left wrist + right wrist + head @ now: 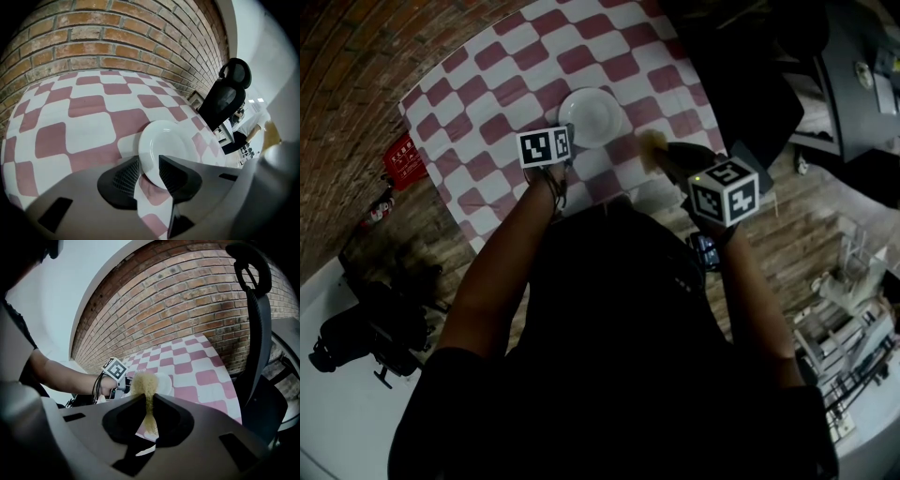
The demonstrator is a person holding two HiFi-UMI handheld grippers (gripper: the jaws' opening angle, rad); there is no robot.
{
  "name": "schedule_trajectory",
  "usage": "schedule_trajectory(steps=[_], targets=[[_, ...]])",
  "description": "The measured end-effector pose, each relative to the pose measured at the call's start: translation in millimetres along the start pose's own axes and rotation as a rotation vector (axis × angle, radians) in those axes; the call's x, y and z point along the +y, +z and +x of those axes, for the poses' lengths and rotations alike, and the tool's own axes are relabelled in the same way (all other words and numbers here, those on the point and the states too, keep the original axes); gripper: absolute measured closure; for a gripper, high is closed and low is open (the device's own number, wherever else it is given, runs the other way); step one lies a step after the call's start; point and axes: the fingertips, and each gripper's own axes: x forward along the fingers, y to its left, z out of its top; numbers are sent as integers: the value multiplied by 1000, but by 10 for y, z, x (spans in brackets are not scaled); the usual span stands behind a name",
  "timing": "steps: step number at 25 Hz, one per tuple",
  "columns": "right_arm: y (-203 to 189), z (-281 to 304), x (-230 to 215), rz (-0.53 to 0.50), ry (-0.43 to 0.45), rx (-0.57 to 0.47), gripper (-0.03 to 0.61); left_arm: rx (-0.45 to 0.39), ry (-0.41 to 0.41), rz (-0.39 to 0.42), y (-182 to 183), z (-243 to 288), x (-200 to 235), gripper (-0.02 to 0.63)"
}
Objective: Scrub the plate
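Brick wall (117, 37) at the back, red-and-white checked table (478, 141) in front of it, dark office chair (229, 93) off to one side. White plate (166, 140) lying flat on the table, well in from the edges, bare (no food or foam visible, though too glossy to be sure).

Left gripper (149, 158) down at the plate's near rim, jaws apart, the rim between them but not pinched. Right gripper (149, 397) hanging clear of the table just to the plate's right, jaws clamped together on a yellow sponge (142, 383), squeezed thin between the pads and puffing out beyond the tips. No contact yet between sponge and plate.

Judging from this: scrubbing not under way, plate unsecured.

- Main hazard: pressing the sponge down on a loose plate and sending it skating over the smooth cloth, toward the wall or off an edge.
- Second: closing the left jaws at a slant and levering the rim up, tipping or chipping the plate.
- Third: dragging the cloth along with the plate and rucking it.
- Also worth watching: a sponge pinched by so thin a waist, likely to twist or pull free under a hard sideways rub, leaving bare jaw tips scraping the glaze.
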Motion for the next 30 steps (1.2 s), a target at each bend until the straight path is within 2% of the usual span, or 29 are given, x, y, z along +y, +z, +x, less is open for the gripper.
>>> schedule_trajectory(steps=[5, 9, 13, 17, 23, 30], targets=[[39, -106, 33, -39, 17, -13, 534, -49, 17, -35, -9, -170, 3, 485], [90, -185, 112, -96, 47, -22, 534, -127, 22, -80, 29, -426, -58, 491], [135, -247, 259, -166, 92, -28, 534, -239, 11, -76, 109, -797, -258, 579], [167, -312, 433, -234, 135, -41, 534, -350, -31, -81, 60, -1240, -535, 604], [202, -343, 756, -319, 185, -66, 534, -522, -138, -40, -106, -1953, -934, 604], [82, -379, 1063, -368, 206, -77, 534, -610, -201, 52, -363, -2518, -1190, 604]])
